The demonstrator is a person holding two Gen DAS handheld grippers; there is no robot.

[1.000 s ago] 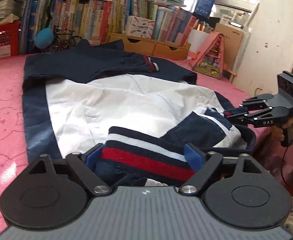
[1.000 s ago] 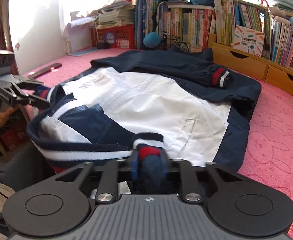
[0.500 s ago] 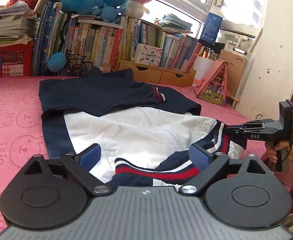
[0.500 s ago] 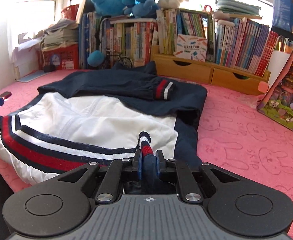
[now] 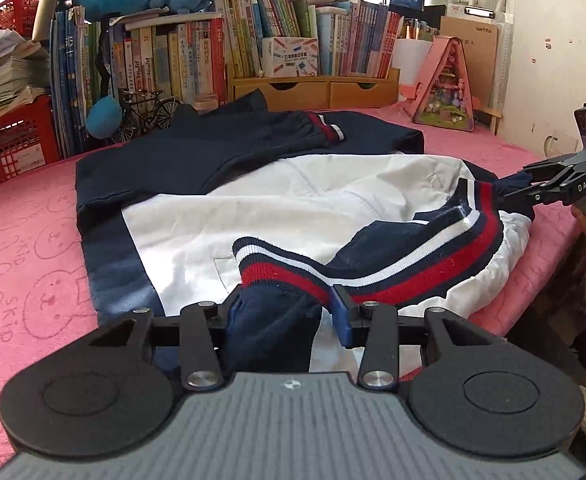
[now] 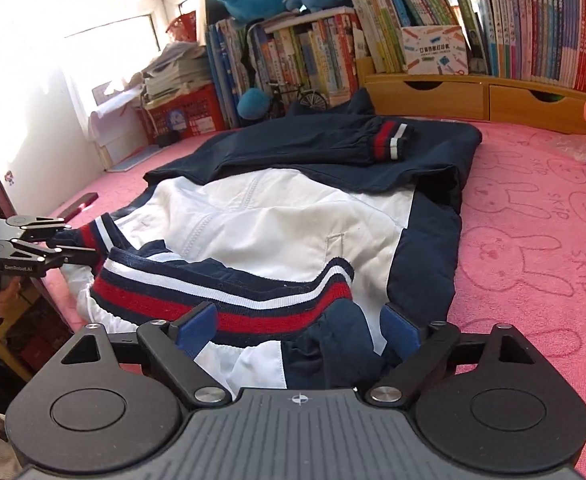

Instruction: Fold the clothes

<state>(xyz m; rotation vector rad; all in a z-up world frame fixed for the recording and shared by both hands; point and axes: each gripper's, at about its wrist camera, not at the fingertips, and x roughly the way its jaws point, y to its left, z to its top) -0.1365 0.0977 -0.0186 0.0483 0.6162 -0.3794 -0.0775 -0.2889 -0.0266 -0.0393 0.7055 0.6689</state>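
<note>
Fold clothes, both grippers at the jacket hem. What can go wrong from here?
1. The right gripper stands open with the striped hem only lying between its pads, while the left gripper pinches a thick bunch. A lift now would likely skew the fold.
2. The folded sleeve rests loose on top; a hard pull may shift it.
3. The white lining sits at the bed edge and could slide off.
</note>
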